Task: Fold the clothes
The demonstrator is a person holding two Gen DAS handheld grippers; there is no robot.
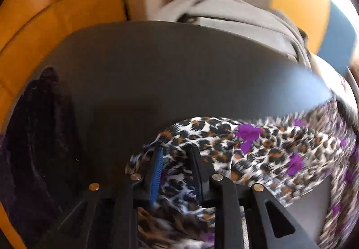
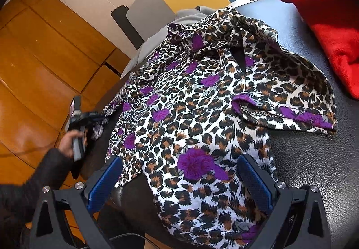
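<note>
A leopard-print garment with purple flowers [image 2: 202, 101] lies spread on a black leather surface [image 2: 314, 159]. One sleeve [image 2: 287, 110] is folded over its right side. My right gripper [image 2: 179, 172] is open, its blue pads either side of the near hem, just above the cloth. My left gripper [image 1: 175, 154] is shut on the garment's edge [image 1: 258, 150]; the view is blurred. In the right wrist view the left gripper [image 2: 98, 115] holds the garment's left edge out over the surface's side.
A red cloth [image 2: 325, 24] lies at the far right. A grey garment [image 1: 235, 16] sits at the far end. A dark purple cloth [image 1: 33, 137] lies at the left. Orange wooden floor [image 2: 44, 58] is beside the surface.
</note>
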